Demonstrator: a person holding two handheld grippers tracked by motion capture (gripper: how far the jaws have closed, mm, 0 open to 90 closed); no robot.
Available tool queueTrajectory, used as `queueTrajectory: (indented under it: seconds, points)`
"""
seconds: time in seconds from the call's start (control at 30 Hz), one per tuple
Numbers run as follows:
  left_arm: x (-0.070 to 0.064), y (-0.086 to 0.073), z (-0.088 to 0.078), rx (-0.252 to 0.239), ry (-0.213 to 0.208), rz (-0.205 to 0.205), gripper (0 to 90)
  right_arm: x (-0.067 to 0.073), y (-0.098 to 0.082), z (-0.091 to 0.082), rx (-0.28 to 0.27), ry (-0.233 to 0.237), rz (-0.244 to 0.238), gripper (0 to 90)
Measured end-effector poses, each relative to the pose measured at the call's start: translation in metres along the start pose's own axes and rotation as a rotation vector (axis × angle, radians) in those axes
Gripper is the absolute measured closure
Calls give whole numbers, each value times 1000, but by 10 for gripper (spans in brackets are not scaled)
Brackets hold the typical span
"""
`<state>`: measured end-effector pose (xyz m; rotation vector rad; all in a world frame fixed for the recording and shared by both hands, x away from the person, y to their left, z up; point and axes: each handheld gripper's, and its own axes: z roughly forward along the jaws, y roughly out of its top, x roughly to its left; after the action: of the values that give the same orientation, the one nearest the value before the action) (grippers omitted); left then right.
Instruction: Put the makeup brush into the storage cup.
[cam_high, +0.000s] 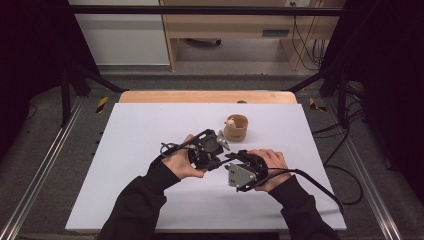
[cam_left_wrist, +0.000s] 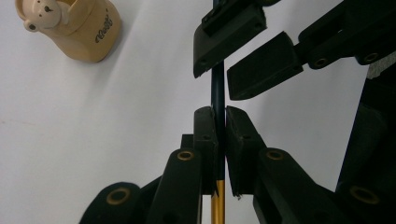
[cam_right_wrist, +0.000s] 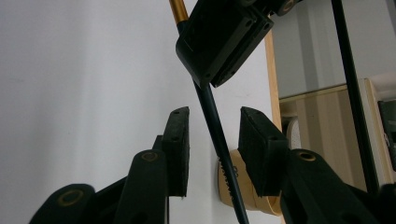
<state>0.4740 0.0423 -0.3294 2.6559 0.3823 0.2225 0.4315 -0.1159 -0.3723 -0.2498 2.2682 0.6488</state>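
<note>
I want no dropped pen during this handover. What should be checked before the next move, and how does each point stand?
1. Left gripper clamped on the pen: ok.
2. Pen between the right gripper's fingers: ok.
3. Right fingers pressing the pen: not ok, gaps on both sides.
4. Cup upright, apart from both grippers: ok.
5. Cables clear of the cup: ok.
6. Which end of the pen is the tip: cannot tell.

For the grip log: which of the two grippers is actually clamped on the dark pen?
The left gripper: its pads press the pen from both sides. The right gripper straddles the shaft with gaps either side.
</note>
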Motion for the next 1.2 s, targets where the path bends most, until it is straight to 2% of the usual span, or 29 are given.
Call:
queueTrajectory:
  seconds: [0.07, 0.17, 0.6, 0.97, 1.2]
  points:
    - [-1, 0, 0, 0, 0, 2, 827, 0, 0, 1, 6, 6, -10, 659]
    - [-1, 1, 0, 0, 1, 4, 827, 1, 1, 2, 3, 5, 4, 673]
    - [-3, 3, 0, 5, -6, 14, 827, 1, 1, 4, -4, 22, 6, 773]
    - [-4, 3, -1, 3, -10, 15, 828, 1, 1, 4, 3, 36, 0, 806]
    - [-5, 4, 0, 4, -15, 21, 826, 2, 1, 5, 14, 62, -13, 830]
